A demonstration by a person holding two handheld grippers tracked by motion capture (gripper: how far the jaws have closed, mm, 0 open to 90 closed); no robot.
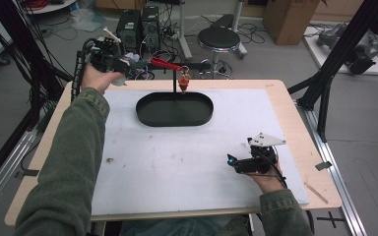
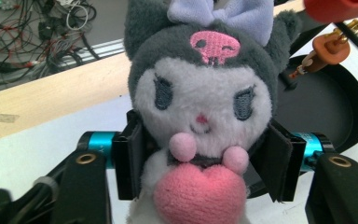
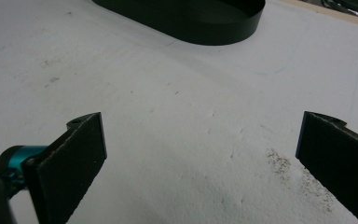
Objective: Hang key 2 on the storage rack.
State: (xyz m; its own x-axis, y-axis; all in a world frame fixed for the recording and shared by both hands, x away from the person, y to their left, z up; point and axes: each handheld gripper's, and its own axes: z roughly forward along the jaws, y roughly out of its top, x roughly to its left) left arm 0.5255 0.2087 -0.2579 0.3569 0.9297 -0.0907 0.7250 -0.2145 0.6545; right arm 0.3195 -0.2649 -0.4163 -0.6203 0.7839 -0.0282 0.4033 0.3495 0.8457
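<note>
A grey and white plush toy [image 2: 200,102] with a lilac bow and a pink heart sits between the pads of my left gripper [image 2: 205,163], which press into its sides. In the high view, that left gripper [image 1: 112,61] is held up over the table's far left corner. Just right of it, a red arm [image 1: 166,63] on a thin black post carries a hanging orange charm [image 1: 183,83] above a black oval tray [image 1: 142,110]. The charm [image 2: 328,49] and tray [image 2: 349,107] lie close behind the plush. My right gripper [image 1: 234,161] rests on the white mat at the front right, and its jaws [image 3: 200,154] stand wide open around bare mat.
A white mat [image 1: 177,167] covers most of the wooden table [image 1: 285,98]. Beyond the far edge stand a black stool [image 1: 219,39], computer cases and tangled cables. Black frame struts [image 1: 325,83] rise at the right side.
</note>
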